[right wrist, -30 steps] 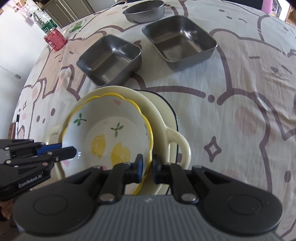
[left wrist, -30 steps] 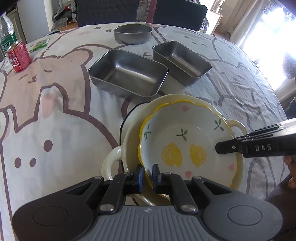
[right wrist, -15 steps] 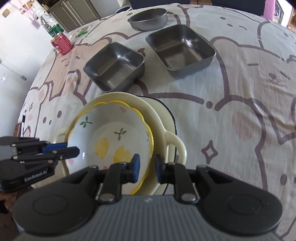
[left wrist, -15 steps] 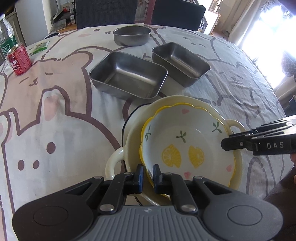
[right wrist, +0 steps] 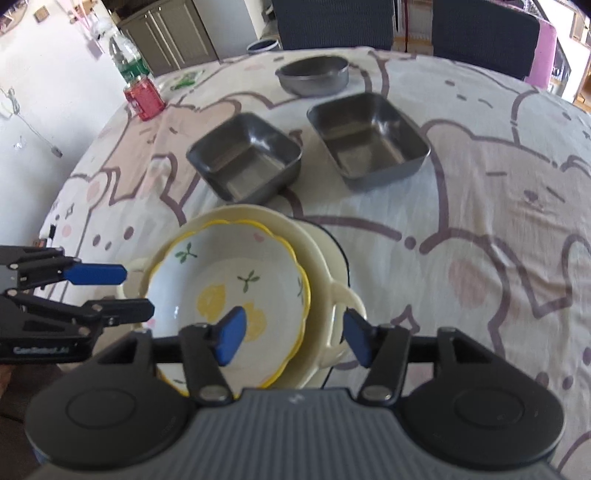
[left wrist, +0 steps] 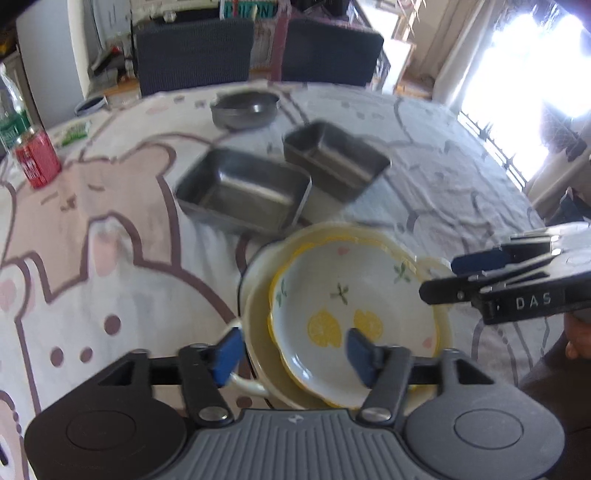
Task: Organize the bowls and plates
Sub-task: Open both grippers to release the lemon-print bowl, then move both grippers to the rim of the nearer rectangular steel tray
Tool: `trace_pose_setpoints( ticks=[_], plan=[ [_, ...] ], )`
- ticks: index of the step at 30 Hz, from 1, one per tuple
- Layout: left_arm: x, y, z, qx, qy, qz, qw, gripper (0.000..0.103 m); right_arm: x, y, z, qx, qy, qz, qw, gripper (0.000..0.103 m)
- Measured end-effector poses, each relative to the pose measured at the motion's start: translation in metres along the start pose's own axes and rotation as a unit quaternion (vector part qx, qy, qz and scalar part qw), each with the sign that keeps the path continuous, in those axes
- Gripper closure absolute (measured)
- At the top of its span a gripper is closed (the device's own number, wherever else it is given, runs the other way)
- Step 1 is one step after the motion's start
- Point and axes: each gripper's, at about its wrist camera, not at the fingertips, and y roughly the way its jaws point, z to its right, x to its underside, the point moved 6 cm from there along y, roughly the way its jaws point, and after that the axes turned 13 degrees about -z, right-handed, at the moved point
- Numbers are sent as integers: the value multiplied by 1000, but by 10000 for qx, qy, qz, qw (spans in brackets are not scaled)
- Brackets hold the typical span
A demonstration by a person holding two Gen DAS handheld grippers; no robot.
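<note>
Bear-print tablecloth point(right wrist: 480, 206) w/ dishes; two dark chairs point(right wrist: 332, 22) behind, prob. cabinet.

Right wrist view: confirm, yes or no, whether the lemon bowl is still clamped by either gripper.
No: the lemon bowl sits free in the cream dish, both grippers' jaws having just opened clear of its rim.

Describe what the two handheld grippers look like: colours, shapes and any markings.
Both are black with blue finger pads, round black discs either side of a ribbed grey housing. The left gripper shows white "GenRobot" lettering on its side in the right wrist view; the right gripper reads "DAS" in the left wrist view.
</note>
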Motion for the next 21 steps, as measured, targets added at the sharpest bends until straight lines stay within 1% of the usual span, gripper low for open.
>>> trace_pose_setpoints(
  ticks=[1, 2, 3, 4, 7, 10, 13, 14, 17, 21],
  plan=[
    [-3, -5, -1, -43, -16, 138, 9999, 20, -1, -2, 0, 4, 13, 63, 10000, 34],
    [-6, -9, -3, -133, -12, 291, 9995, 11, -2, -5, 1, 13, 22, 150, 9999, 31],
    [-9, -13, -5, -280, 27, 437, 9986, 8, -4, -8, 2, 9, 37, 253, 9997, 30],
    [-13, -16, -6, -446, 83, 569, 9973, 6, -6, -11, 2, -4, 63, 358, 9993, 26],
    [-26, -20, -12, -840, 202, 819, 9929, 3, -15, -18, 5, -55, 219, 705, 9973, 13],
    [-41, -16, -20, -1017, 244, 922, 9902, 2, -27, -21, 6, -76, 315, 947, 9950, 0],
    [-58, -9, -27, -1168, 264, 971, 9880, 0, -42, -20, 7, -159, 418, 1216, 9916, 0],
    [-63, -6, -30, -1221, 280, 984, 9872, 0, -47, -18, 7, -164, 486, 1244, 9909, 0],
    [-80, 3, -40, -1395, 284, 1001, 9847, 0, -64, -7, 8, -193, 728, 1188, 9901, 0],
    [-100, 20, -56, -1735, 325, 934, 9799, 0, -86, 17, 13, -232, 1080, 959, 9892, 0]
  ],
)
